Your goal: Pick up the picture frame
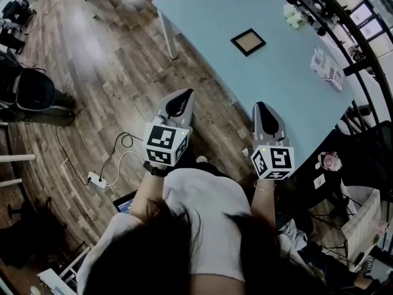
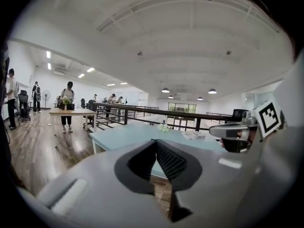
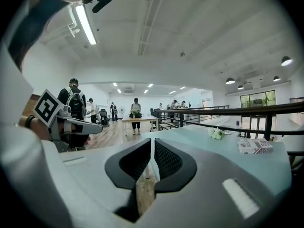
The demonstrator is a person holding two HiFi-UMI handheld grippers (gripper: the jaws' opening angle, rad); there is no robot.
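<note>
1. Lying flat near the middle of the light-blue table: one black picture frame with a tan insert, not touched by anything.
2. Around it on the table: one bunch of white flowers at 2 o'clock from the frame, near the far edge, and one printed carton at 4 o'clock. Both are well apart from it. A dark railing runs behind the table.
3. Between the frame and the grippers there is bare table top and wood floor.
4. Head view: the frame sits at 1 o'clock from the left gripper and 12 o'clock from the right gripper, well apart from both.
5. Left gripper is over the floor, right gripper at the table's near edge.
6. Both grippers are clenched, pads together, with nothing between them.
7. On the floor at 8 o'clock from the left gripper: one white power strip with a cable.
</note>
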